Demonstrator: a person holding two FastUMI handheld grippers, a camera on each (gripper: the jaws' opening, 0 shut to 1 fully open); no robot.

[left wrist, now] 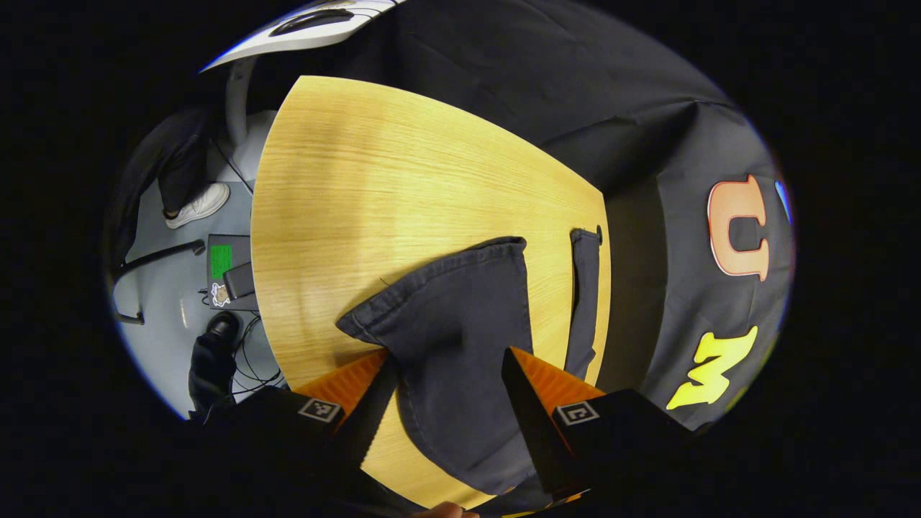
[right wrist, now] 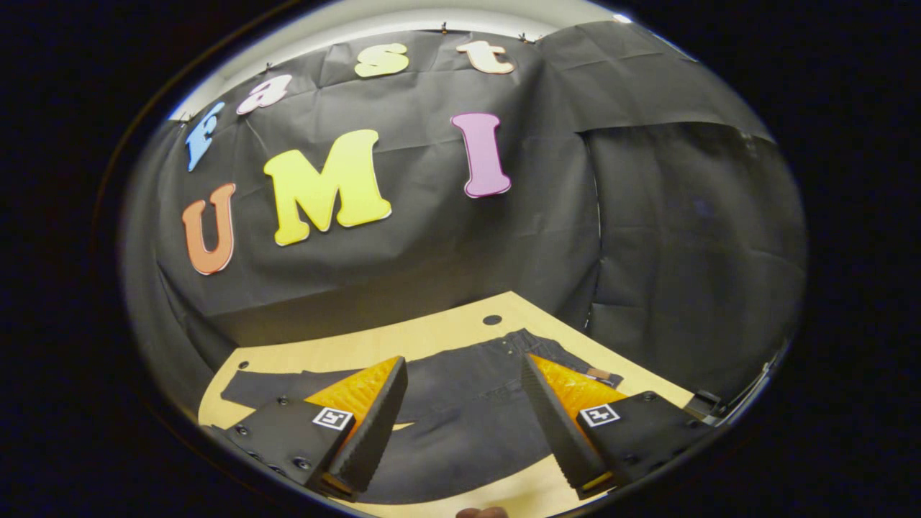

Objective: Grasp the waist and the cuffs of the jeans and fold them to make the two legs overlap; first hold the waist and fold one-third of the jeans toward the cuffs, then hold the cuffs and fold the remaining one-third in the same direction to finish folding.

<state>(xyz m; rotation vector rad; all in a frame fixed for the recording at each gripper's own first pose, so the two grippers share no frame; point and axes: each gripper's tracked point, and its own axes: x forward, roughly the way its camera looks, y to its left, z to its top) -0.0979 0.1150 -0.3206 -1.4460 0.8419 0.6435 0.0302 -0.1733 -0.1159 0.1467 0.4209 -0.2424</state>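
Two released grippers above one pair of jeans on table.

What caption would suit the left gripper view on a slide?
Open left gripper poised over a cuff of dark jeans spread on a wooden table.

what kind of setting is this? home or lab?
Likely a lab recording booth, not a home: black cloth wall draped behind a bare wooden table, dark jeans laid out on it, and cables and gear on the grey floor beside it.
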